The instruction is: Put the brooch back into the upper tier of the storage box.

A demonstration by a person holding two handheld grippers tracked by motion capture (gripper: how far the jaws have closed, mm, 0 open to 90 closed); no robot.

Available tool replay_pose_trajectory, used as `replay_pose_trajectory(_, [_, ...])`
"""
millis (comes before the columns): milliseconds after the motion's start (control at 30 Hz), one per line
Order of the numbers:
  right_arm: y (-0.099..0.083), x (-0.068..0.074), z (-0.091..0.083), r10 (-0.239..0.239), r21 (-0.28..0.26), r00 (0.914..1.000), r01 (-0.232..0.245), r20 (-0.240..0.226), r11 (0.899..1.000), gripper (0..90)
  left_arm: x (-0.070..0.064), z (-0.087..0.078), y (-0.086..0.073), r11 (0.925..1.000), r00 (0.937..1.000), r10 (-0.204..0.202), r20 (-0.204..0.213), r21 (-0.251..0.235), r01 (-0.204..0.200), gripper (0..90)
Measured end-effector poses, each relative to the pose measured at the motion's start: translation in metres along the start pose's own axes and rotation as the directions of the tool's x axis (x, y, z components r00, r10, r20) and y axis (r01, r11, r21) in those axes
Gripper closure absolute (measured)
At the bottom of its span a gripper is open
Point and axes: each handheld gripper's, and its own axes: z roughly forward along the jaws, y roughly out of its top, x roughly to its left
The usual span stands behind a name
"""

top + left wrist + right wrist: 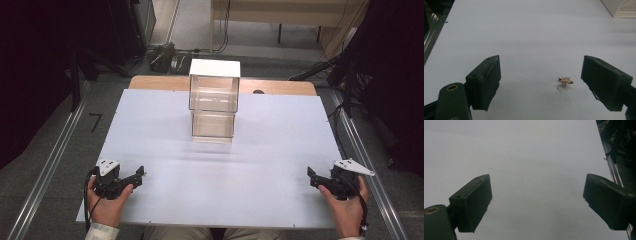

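— Where do your grippers sit on the table (165, 150) right now?

— Your left gripper (131, 178) rests near the front left corner, and your right gripper (316, 178) near the front right corner, both pointing inward over the board. Your hands grip them from the front edge.

— And the jaws?

— In the left gripper view your left gripper (541, 82) stands wide open and grips nothing. In the right gripper view your right gripper (537, 202) is just as wide, with bare board between its jaws.

— Where is the brooch?

— The brooch (565, 80) lies on the table between your left jaws, closer to the one on the right of that view, touching neither. It is small, gold with pale stones.

— What else is on the surface?

— A clear box (214, 101) with a white top stands at the middle of the far edge, well apart from both grippers. The table is a pale, matte board laid over a wooden top (280, 87) that shows along the far edge.

— And the room?

— Grey floor (45, 165) with metal rails (50, 165) runs along both sides; cables (165, 55) lie beyond the far edge, and dark curtains (35, 65) hang left and right.
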Motion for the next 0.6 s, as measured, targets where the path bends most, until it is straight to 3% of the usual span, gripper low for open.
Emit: replay_pose_trajectory(600, [0.0008,0.0013,0.0016,-0.002,0.008,1.0000,0.002,-0.005,1.000,7.0,-0.0048,0.0074,-0.0004,0.9996,0.9995,0.022,0.024,0.015,-0.023,22.7])
